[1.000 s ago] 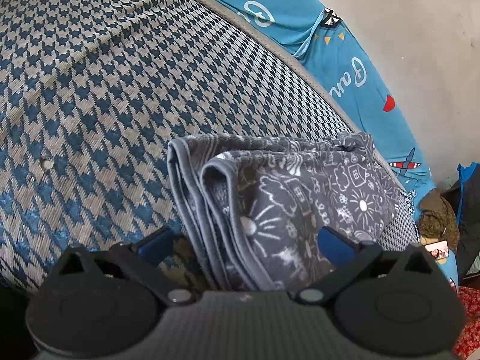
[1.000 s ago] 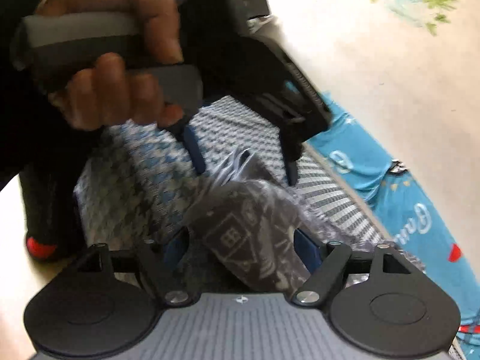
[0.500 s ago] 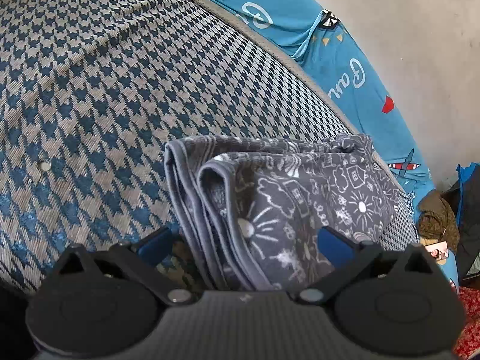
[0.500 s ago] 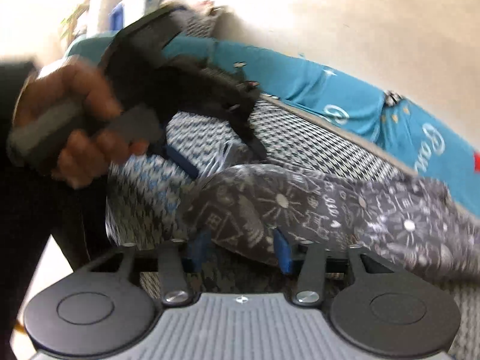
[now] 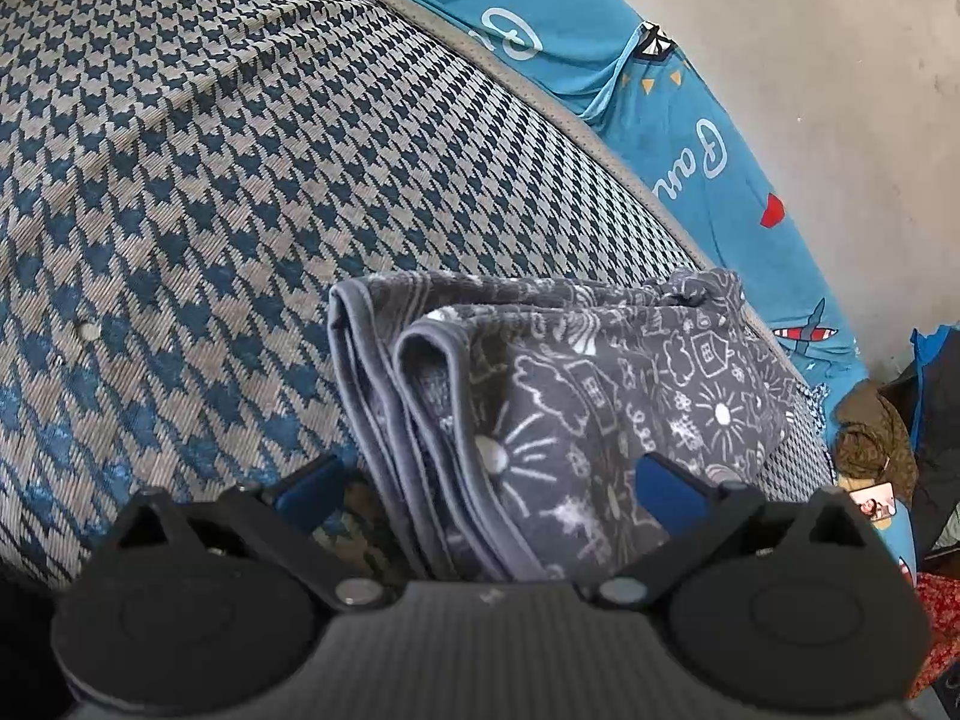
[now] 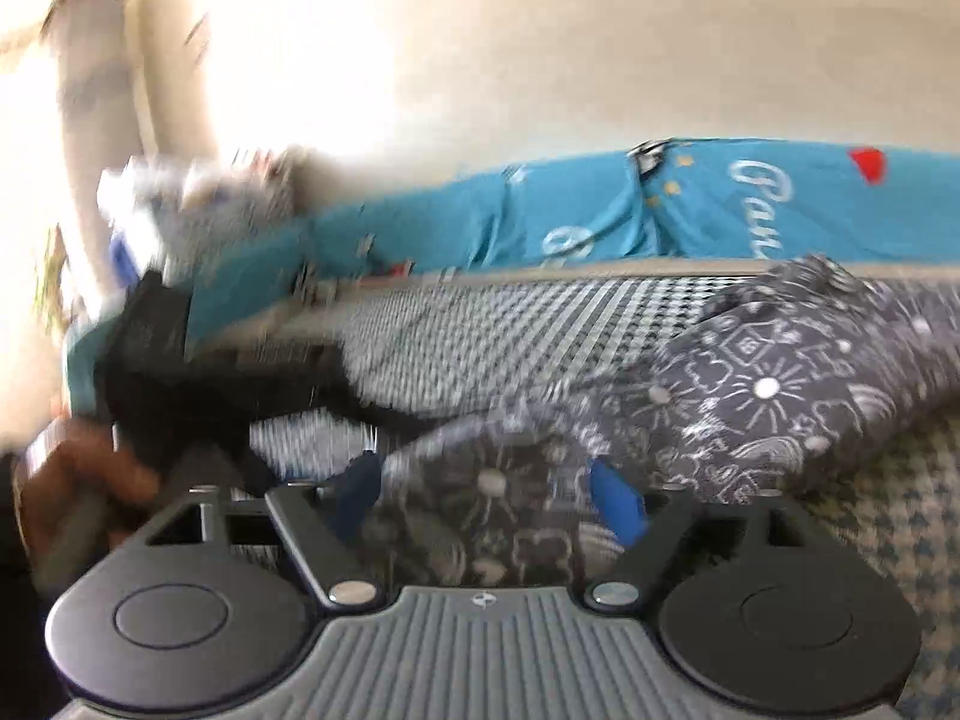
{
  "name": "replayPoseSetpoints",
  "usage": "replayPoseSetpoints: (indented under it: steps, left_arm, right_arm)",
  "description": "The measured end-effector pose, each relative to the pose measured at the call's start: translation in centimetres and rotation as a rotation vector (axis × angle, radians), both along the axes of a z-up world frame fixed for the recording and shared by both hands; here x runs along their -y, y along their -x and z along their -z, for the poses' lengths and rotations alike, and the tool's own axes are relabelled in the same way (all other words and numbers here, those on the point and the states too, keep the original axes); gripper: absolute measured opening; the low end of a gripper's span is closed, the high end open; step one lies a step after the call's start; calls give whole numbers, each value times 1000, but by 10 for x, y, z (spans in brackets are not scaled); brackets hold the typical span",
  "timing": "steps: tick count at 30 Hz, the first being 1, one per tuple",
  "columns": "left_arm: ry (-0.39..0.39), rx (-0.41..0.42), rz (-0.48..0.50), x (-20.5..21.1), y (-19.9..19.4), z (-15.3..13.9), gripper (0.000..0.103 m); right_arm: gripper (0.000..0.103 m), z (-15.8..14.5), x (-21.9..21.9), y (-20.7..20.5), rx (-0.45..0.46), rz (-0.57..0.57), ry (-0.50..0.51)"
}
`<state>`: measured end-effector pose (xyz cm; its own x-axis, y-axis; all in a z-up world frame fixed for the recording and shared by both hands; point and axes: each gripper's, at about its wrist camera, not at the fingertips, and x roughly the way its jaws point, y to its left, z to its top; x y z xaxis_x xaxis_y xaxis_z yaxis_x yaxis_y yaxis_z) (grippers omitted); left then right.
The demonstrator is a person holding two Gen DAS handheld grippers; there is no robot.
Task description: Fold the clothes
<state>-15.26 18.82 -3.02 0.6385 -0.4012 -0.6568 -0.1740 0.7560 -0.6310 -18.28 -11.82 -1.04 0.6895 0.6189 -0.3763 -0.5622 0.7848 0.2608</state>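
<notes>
A folded grey garment with white doodle print lies on the blue houndstooth bed cover. Its folded edges run between the jaws of my left gripper, which are wide apart with the cloth loose between them. In the right wrist view, which is blurred, the same garment stretches to the right. My right gripper has its blue fingertips spread around the near end of the cloth. The left gripper and the hand holding it show at the left.
A bright blue printed sheet runs along the far edge of the bed, against a pale wall. A pile of clothes and bags lies at the right end. Bright window light washes out the upper left of the right wrist view.
My right gripper has swung round from facing the left gripper to looking along the bed. Its jaws closed in half a second ago and are wider now. The left gripper has barely moved.
</notes>
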Motion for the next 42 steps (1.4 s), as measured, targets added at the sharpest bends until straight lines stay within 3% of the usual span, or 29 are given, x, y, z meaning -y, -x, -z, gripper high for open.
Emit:
replayPoseSetpoints:
  steps: [3,7,9,12,14,16,26,27,28,29,35,42]
  left_arm:
    - [2,1,0,-2,3,0,103]
    - [-3,3,2,-3,5,0,103]
    - [-8,5,3,-3,6,0,103]
    - [-16,6,7,-1,5,0,103]
    - [-16,6,9,2,4,1,103]
    - [-15,7,9,4,4,1,103]
    - [2,0,10,2,3,2,103]
    - [1,-1,12,2,2,1,103]
    - [1,-2,13,2,1,1,103]
    - [0,-4,15,3,0,1,103]
    - [3,-12,21,4,-7,1,103]
    - [9,-23,43,8,-16,1,103]
  right_arm:
    - [77,1,3,-6,-61,18,-18]
    - [75,6,-5,-5,-87,16,76]
    - [64,8,-9,-5,-76,3,137]
    - [39,9,-10,-1,-37,-54,162]
    - [10,8,-12,3,-12,-84,181]
    - [2,9,-15,6,3,-103,205]
    - [4,13,-30,18,89,-216,337]
    - [9,12,-31,20,104,-238,356]
    - [31,12,-33,21,119,-259,375]
    - [46,12,-34,22,133,-281,394]
    - [47,22,-44,31,260,-388,585]
    - [48,41,-62,45,395,-447,717]
